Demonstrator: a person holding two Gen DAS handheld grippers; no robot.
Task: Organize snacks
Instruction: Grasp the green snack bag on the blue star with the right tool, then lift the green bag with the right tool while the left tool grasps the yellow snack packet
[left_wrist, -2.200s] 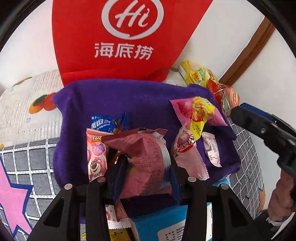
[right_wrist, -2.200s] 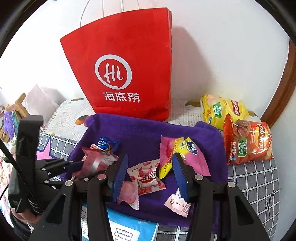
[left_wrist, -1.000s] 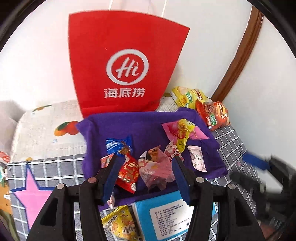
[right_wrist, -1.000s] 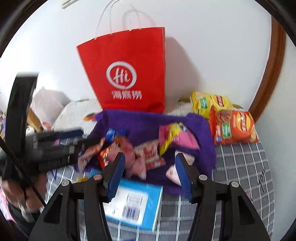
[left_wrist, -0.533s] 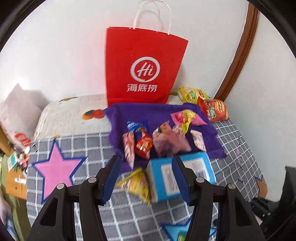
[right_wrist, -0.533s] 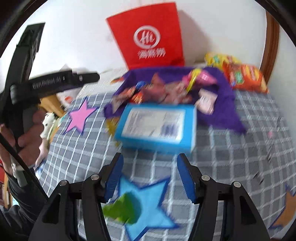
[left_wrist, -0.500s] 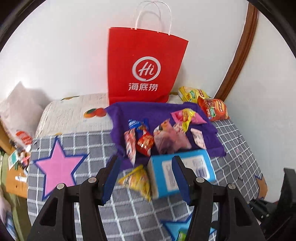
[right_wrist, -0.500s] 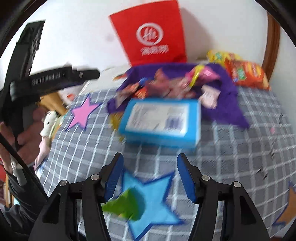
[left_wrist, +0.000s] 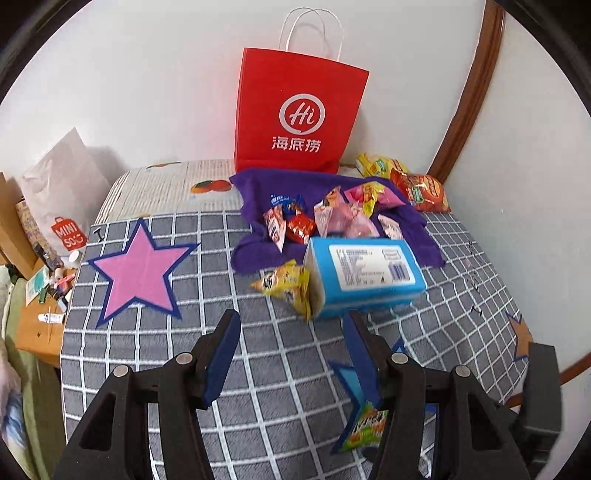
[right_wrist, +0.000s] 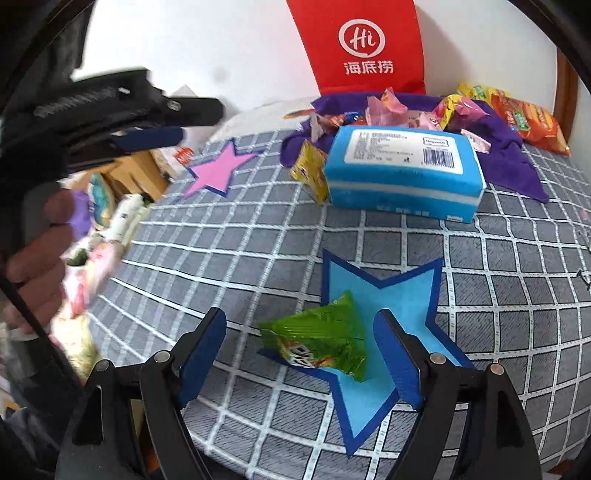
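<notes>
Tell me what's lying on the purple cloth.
On the purple cloth lies a heap of small snack packets: pink, red, blue, yellow. The blue box hides the cloth's near edge, so anything under it can't be seen.

Nearer than the blue rectangular tissue pack (left_wrist: 364, 275), the grey checked cloth (left_wrist: 280, 373) lay open apart from a green foil snack packet (right_wrist: 317, 341), while behind the pack a purple towel (left_wrist: 255, 192) heaped with wrappers and a red paper bag (left_wrist: 299, 110) barred passage.
</notes>
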